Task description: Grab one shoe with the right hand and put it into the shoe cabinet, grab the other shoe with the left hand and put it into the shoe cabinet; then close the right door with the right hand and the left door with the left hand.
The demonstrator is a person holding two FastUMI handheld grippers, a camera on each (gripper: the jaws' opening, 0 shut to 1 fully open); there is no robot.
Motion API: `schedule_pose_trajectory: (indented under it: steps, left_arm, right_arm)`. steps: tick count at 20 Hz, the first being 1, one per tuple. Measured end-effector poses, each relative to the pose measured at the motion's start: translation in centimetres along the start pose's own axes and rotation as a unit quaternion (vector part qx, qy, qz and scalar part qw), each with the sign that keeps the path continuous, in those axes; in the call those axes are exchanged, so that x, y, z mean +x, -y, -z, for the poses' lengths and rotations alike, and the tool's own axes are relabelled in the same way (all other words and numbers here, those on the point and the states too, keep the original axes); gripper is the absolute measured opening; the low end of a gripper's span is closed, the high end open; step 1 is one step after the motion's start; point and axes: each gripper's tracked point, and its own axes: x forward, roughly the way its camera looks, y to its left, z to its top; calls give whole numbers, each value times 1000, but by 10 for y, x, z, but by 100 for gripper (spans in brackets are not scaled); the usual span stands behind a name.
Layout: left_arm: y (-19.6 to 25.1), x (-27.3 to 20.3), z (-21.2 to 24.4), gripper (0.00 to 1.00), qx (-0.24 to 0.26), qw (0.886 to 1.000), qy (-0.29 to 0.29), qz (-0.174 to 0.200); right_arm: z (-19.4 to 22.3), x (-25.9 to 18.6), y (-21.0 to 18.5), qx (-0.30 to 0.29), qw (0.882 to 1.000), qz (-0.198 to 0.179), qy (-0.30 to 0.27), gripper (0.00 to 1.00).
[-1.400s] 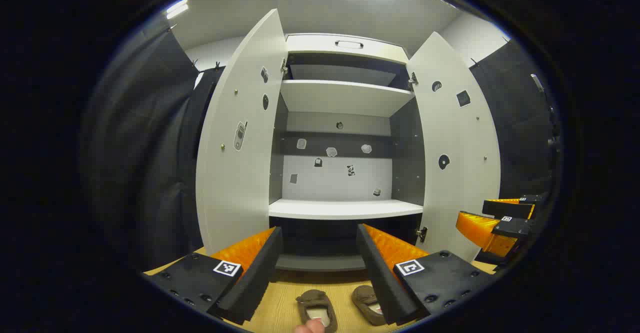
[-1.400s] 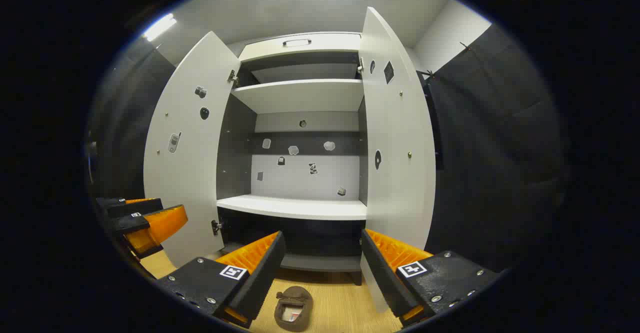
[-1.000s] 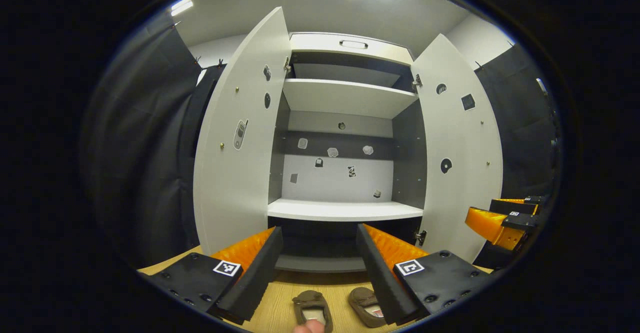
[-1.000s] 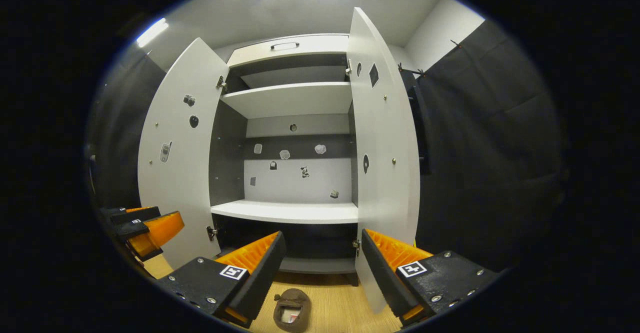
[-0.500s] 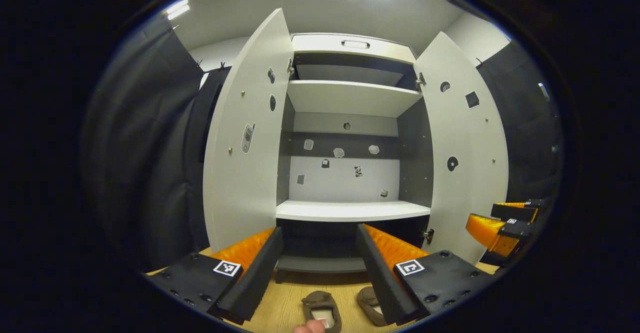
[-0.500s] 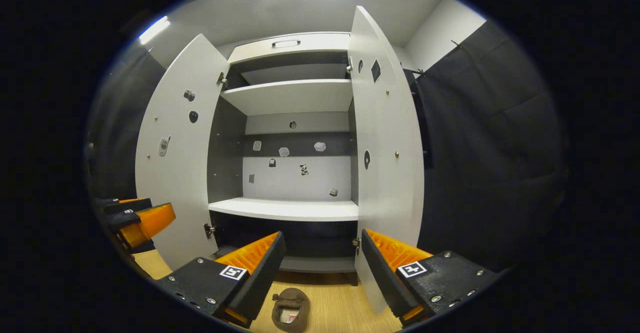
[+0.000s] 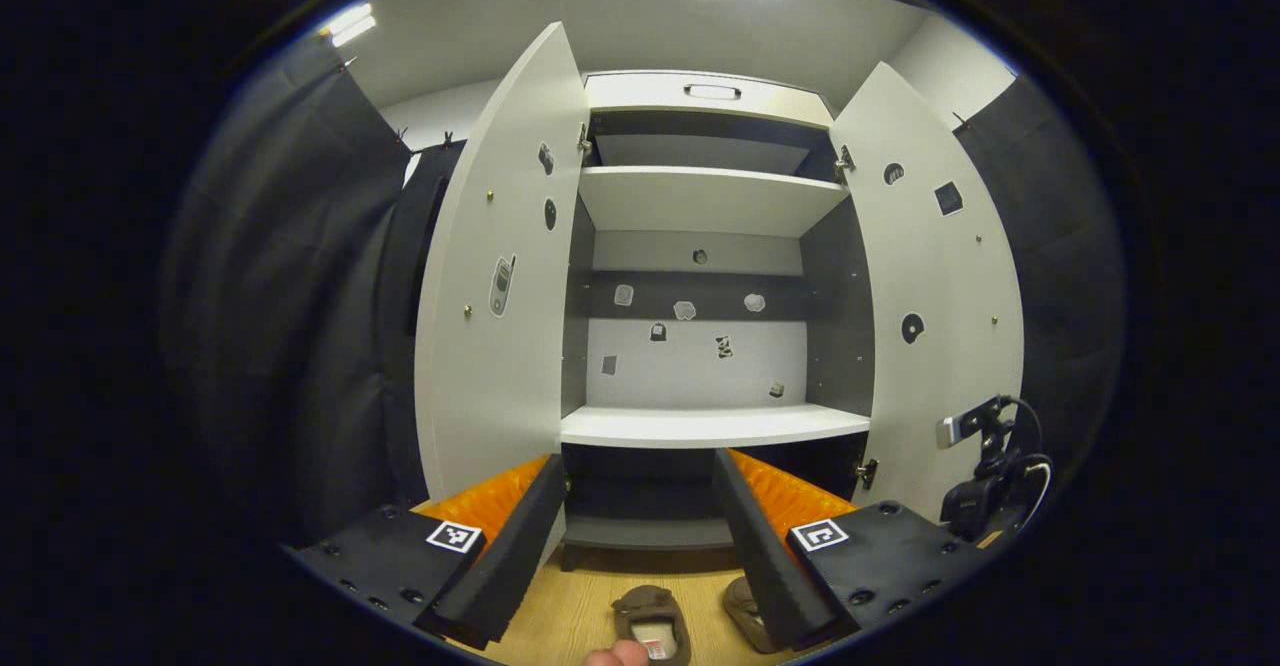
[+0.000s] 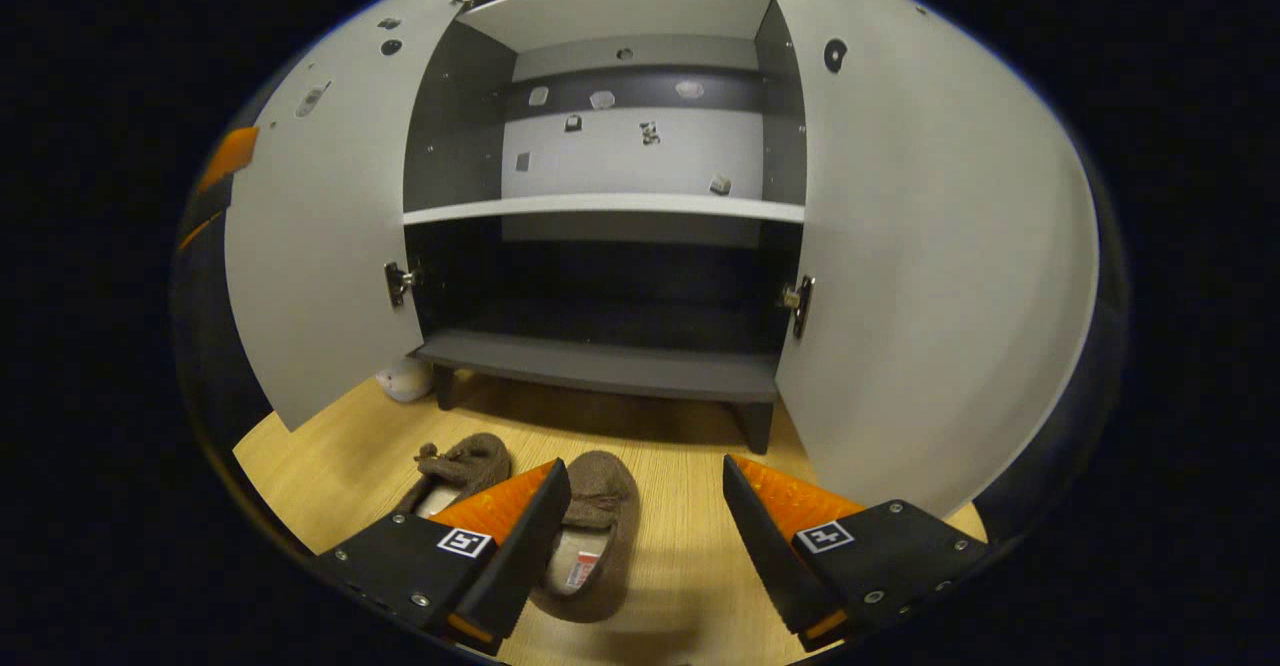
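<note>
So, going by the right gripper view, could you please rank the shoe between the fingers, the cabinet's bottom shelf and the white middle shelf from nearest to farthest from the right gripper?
1. Brown shoe: on the floor, right by the right gripper, toward its left finger.
2. Dark bottom shelf: low in the open cabinet, straight ahead.
3. White middle shelf: higher up and farther away.

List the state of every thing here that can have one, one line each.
Left door: open.
Right door: open.
Shoe cabinet: bottom shelf bare, no shoe in it.
Right shoe: on the floor, between the right gripper's fingers, not gripped.
Left shoe: on the floor, untouched.
Left gripper: open, holding nothing.
Right gripper: open, over the right shoe.
</note>
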Motion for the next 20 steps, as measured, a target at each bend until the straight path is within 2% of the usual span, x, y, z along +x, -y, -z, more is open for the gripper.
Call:
schedule_pose_trajectory:
  steps: [1,6,7,8,12,14,15,16,18,20]
  left_arm:
    - [-2,0,1,94,-1,1000,0,-1]
    - [-19,-3,7,99,2,1000,-8,-23]
    - [-22,-3,8,100,1,1000,-9,-29]
    - [-24,-4,8,96,-1,999,-10,-33]
    - [-27,-8,13,96,-5,999,-18,-36]
    - [-30,-6,12,96,-11,999,-24,-39]
    - [-32,-6,9,99,-16,999,-21,-41]
    - [-33,-8,8,96,-18,999,-19,-44]
    - [-36,-7,6,96,-13,999,-16,-50]
    - [-37,-7,7,96,-6,998,-20,-51]
  right_arm:
    - [16,6,-1,-8,1000,-3,-19,95]
    - [81,33,-7,-40,994,-7,-102,94]
    - [86,41,-7,-43,993,-5,-110,92]
    - [87,50,-9,-45,993,-6,-107,95]
    - [89,103,-6,-60,993,-8,-97,94]
    - [98,117,-2,-64,992,-8,-109,90]
    - [103,118,-5,-66,991,-19,-112,88]
    - [101,122,-8,-65,993,-26,-97,86]
    - [101,119,-13,-75,993,-42,-83,74]
    - [102,120,-23,-78,993,-47,-77,57]
